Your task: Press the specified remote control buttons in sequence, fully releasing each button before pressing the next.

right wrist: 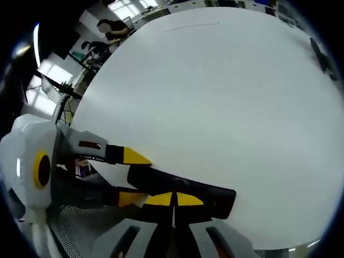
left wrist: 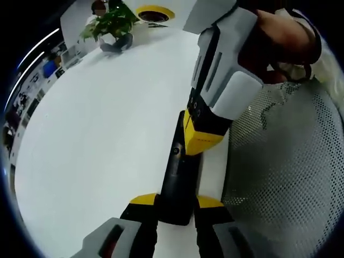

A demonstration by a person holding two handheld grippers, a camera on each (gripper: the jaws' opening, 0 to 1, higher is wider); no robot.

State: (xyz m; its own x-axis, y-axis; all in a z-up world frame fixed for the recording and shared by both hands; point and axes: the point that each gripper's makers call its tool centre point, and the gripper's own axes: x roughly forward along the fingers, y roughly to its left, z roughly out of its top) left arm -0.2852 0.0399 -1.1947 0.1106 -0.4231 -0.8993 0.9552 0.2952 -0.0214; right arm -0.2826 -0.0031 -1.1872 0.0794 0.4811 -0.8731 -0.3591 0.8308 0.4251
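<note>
A long black remote control [left wrist: 180, 172] lies over the near edge of the white table [left wrist: 107, 134]. My left gripper [left wrist: 176, 201] is shut on its near end, one yellow-tipped jaw on each side. My right gripper [left wrist: 201, 137], held by a person's hand [left wrist: 279, 37], comes down from the upper right with its yellow tips resting on the remote's top face. In the right gripper view, my right gripper [right wrist: 173, 200] has its two tips closed together against the remote [right wrist: 204, 192], while the left gripper [right wrist: 130, 177] clamps the remote's left end.
A potted green plant [left wrist: 110, 24] and a yellow-rimmed round object [left wrist: 155, 12] stand at the far edge of the table. A white mesh chair [left wrist: 285, 177] sits close on the right. The broad white tabletop [right wrist: 215, 97] stretches beyond the remote.
</note>
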